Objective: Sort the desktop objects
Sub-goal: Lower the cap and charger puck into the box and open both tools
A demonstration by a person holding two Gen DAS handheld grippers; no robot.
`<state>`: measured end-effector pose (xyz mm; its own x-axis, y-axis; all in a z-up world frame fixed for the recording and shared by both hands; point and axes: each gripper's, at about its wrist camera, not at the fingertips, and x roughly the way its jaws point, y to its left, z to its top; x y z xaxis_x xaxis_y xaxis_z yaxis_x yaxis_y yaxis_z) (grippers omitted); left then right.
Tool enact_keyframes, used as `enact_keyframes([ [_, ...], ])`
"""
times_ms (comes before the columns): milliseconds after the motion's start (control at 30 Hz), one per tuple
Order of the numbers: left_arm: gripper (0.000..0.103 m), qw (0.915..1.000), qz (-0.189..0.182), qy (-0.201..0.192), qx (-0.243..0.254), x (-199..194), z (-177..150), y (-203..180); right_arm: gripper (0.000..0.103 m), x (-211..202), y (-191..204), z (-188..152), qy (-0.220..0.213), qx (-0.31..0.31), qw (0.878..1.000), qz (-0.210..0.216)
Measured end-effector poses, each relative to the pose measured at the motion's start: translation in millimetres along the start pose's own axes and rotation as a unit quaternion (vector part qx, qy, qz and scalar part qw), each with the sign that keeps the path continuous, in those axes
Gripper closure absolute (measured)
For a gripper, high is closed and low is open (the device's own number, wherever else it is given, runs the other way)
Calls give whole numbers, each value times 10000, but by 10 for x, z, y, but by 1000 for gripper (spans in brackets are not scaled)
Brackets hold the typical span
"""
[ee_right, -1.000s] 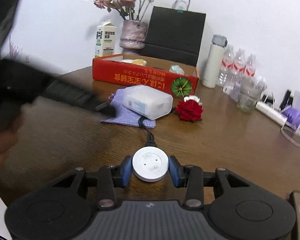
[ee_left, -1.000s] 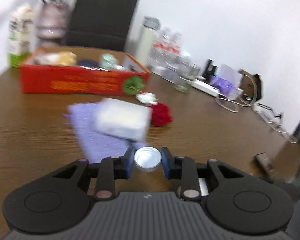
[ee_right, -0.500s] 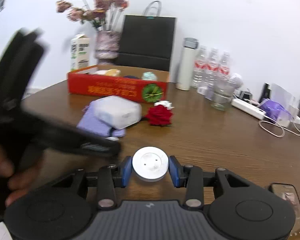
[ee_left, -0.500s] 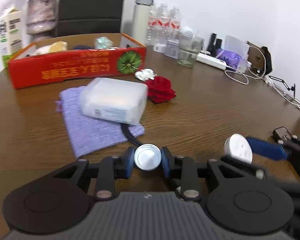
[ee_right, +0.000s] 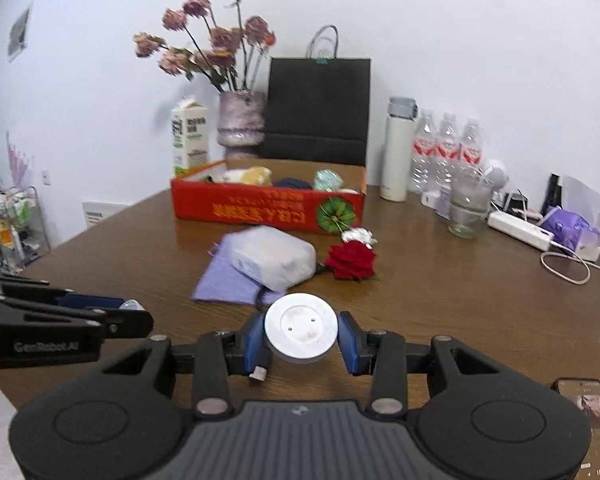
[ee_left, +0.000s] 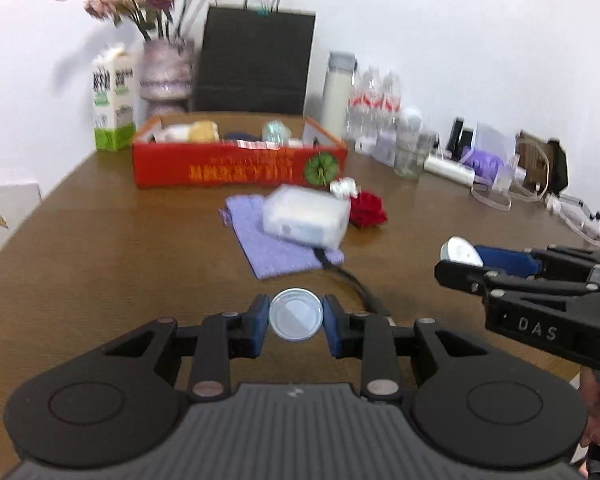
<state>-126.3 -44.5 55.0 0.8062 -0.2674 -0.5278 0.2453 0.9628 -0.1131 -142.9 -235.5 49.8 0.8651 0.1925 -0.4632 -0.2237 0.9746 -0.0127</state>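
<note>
the brown wooden counter (ee_right: pixel 440 304) carried a red box (ee_right: pixel 266 208), a purple cloth (ee_right: pixel 224 280) under a white pack (ee_right: pixel 274 258), a red rose (ee_right: pixel 352 260), a milk carton (ee_right: pixel 190 136), a flower vase (ee_right: pixel 242 120), a black bag (ee_right: pixel 320 108), a white flask (ee_right: pixel 398 152), bottles (ee_right: pixel 446 148), a glass (ee_right: pixel 468 208) and a power strip (ee_right: pixel 520 230).

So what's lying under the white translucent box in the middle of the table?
The white translucent box rests on a lilac cloth pouch, which sticks out at its front and left. A black cable emerges from beneath its near edge. Whatever lies under the box itself is covered.
</note>
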Motion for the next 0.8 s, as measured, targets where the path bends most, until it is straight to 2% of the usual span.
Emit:
enact_keyframes([
  [200,73,9987,60,-440,258,-8,374,108,65,41,3,305,-170,-34,9995,250],
  [300,73,9975,-44,-563,426,193,826,260,65,202,-55,680,-301,-140,9987,376],
  [367,73,9977,33,-535,425,398,1170,391,65,421,-145,1014,-324,-187,9982,468],
  [500,73,9996,85,40,266,1142,1901,702,65,1235,-384,1713,130,-99,9982,583],
  [600,74,9978,272,605,-73,1818,2277,922,65,2016,-512,2095,748,-74,9958,514],
  [700,74,9930,323,1138,-59,2417,2441,1036,65,2794,-603,2303,1470,19,9886,328],
  [800,74,9846,364,1707,-114,2907,2422,1134,65,3430,-686,2296,2188,226,9755,83],
])
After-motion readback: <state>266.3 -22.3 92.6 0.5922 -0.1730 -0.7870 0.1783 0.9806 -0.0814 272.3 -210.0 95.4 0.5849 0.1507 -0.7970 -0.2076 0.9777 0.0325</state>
